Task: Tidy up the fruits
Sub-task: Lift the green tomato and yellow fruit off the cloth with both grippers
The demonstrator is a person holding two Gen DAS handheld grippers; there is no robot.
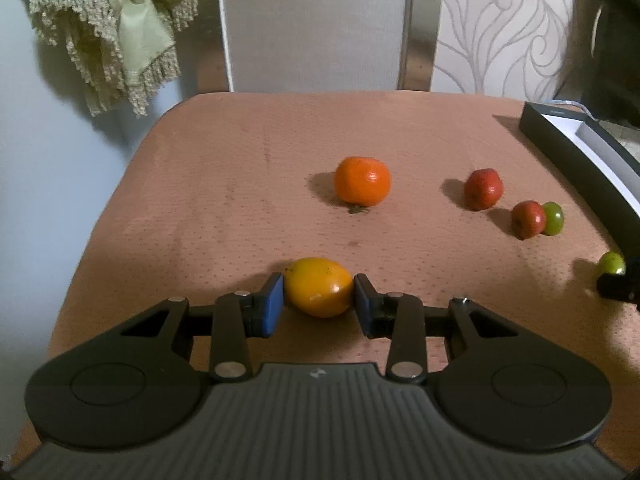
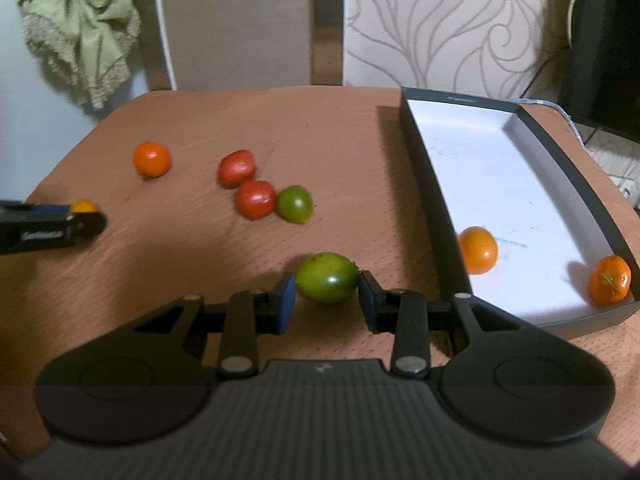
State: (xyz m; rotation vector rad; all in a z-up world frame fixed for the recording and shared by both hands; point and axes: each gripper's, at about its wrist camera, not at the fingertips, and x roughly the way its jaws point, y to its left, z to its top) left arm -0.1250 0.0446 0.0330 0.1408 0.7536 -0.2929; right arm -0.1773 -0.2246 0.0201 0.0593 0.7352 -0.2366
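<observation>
Swirl-patterned wallpaper (image 2: 460,20) – fringed green cloth (image 1: 108,20) hanging left.

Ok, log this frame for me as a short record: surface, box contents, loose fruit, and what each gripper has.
surface: brown cushion
box: two oranges
loose fruit: orange, two red fruits, green fruit
left gripper: shut on yellow fruit
right gripper: shut on larger green fruit

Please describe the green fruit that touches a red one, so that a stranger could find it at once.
Start at the dark tray on the right of the brown cushion, then look left to the loose fruits. Two red fruits sit together, and the small green fruit touches the nearer red fruit. The other green fruit is larger, between the right tool's pads.
</observation>
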